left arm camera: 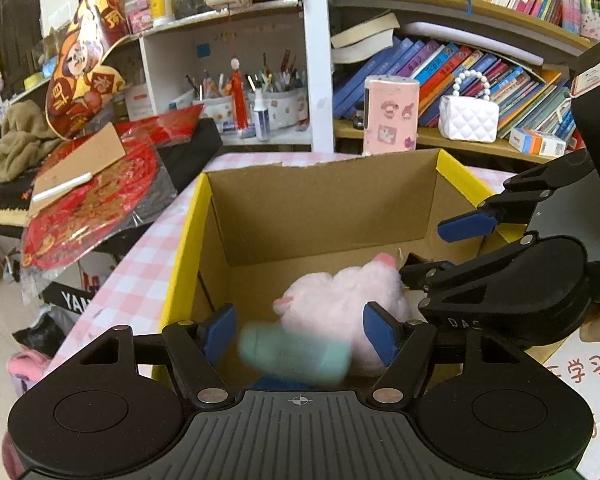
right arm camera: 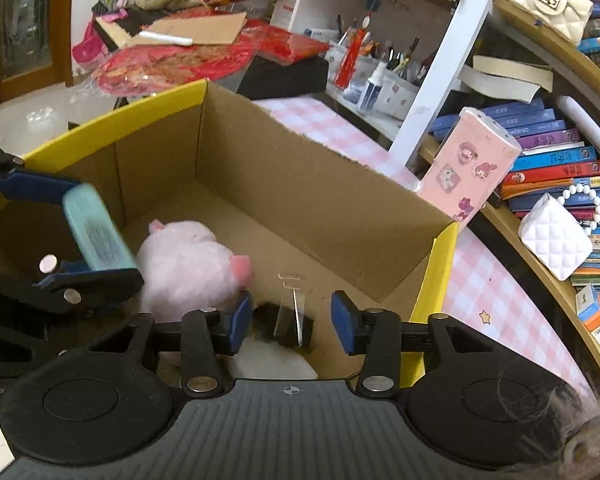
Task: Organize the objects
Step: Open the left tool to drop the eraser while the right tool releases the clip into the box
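An open cardboard box with yellow edges stands on the pink checked tablecloth; it also shows in the right wrist view. A pink plush pig lies inside it. My left gripper is open over the box's near side, and a blurred teal object lies loose between its fingers, not touching the pads. My right gripper is open over the box's right end, above a small black clip; it shows from the side in the left wrist view.
Bookshelves full of books stand behind the box, with a pink sticker-covered case and a white quilted bag. A black keyboard with red decorations lies to the left. Pen cups sit on a shelf.
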The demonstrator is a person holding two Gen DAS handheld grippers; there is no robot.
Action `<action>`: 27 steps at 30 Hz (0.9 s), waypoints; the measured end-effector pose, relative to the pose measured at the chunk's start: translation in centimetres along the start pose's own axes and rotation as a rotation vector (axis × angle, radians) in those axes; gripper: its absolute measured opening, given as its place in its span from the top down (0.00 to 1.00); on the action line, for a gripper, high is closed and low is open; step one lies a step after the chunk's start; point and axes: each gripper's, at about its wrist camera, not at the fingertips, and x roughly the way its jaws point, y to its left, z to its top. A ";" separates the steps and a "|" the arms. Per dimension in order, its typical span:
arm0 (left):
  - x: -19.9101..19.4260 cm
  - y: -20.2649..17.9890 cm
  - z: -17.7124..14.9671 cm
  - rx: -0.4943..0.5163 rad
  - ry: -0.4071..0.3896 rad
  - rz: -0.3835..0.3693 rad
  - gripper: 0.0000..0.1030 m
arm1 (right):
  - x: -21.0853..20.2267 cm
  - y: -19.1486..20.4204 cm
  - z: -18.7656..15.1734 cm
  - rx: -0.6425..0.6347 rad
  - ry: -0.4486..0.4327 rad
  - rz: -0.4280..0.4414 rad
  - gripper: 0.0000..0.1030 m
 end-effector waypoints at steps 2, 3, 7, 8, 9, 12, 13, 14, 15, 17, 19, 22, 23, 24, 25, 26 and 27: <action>-0.6 0.0 0.0 0.001 -0.015 0.004 0.25 | -0.4 -0.1 0.0 0.020 -0.015 -0.009 0.57; -0.9 0.1 0.1 -0.001 -0.028 0.008 0.23 | -0.8 -0.2 0.0 0.037 -0.026 -0.013 0.56; -2.4 0.4 0.2 -0.015 -0.074 0.021 0.18 | -3.0 -0.5 0.0 0.112 -0.103 -0.030 0.49; -2.9 0.5 0.2 -0.018 -0.086 0.027 0.18 | -3.7 -0.5 -0.1 0.130 -0.124 -0.041 0.47; -3.3 0.5 0.2 -0.019 -0.097 0.037 0.17 | -4.3 -0.5 -0.1 0.146 -0.143 -0.054 0.47; -4.4 0.8 0.0 -0.033 -0.115 0.043 0.16 | -6.2 -0.6 -0.4 0.206 -0.193 -0.083 0.47; -4.8 0.9 -0.1 -0.043 -0.121 0.043 0.16 | -6.8 -0.6 -0.6 0.227 -0.206 -0.090 0.47; -5.1 1.0 -0.1 -0.051 -0.126 0.041 0.16 | -7.4 -0.6 -0.7 0.249 -0.217 -0.098 0.47; -5.5 1.0 -0.3 -0.056 -0.132 0.040 0.16 | -8.0 -0.6 -1.0 0.270 -0.227 -0.107 0.47; -6.1 1.1 -0.6 -0.057 -0.140 0.040 0.16 | -9.1 -0.4 -1.4 0.298 -0.241 -0.127 0.47; -6.7 1.2 -1.0 -0.054 -0.143 0.036 0.16 | -9.9 0.0 -1.8 0.310 -0.245 -0.148 0.47; -7.4 1.3 -1.8 -0.050 -0.140 0.032 0.15 | -10.8 0.9 -2.9 0.323 -0.235 -0.164 0.47; -7.6 1.3 -2.1 -0.048 -0.136 0.032 0.15 | -11.1 1.3 -3.3 0.328 -0.230 -0.169 0.47; -7.8 1.3 -2.4 -0.047 -0.132 0.031 0.15 | -11.4 1.7 -3.6 0.334 -0.225 -0.172 0.47; -8.0 1.3 -2.7 -0.047 -0.128 0.029 0.15 | -11.7 2.1 -4.0 0.342 -0.219 -0.176 0.47; -8.2 1.3 -3.0 -0.047 -0.123 0.028 0.15 | -11.9 2.4 -4.4 0.352 -0.212 -0.182 0.47; -8.5 1.4 -3.4 -0.049 -0.117 0.026 0.15 | -12.1 2.8 -4.8 0.363 -0.203 -0.187 0.47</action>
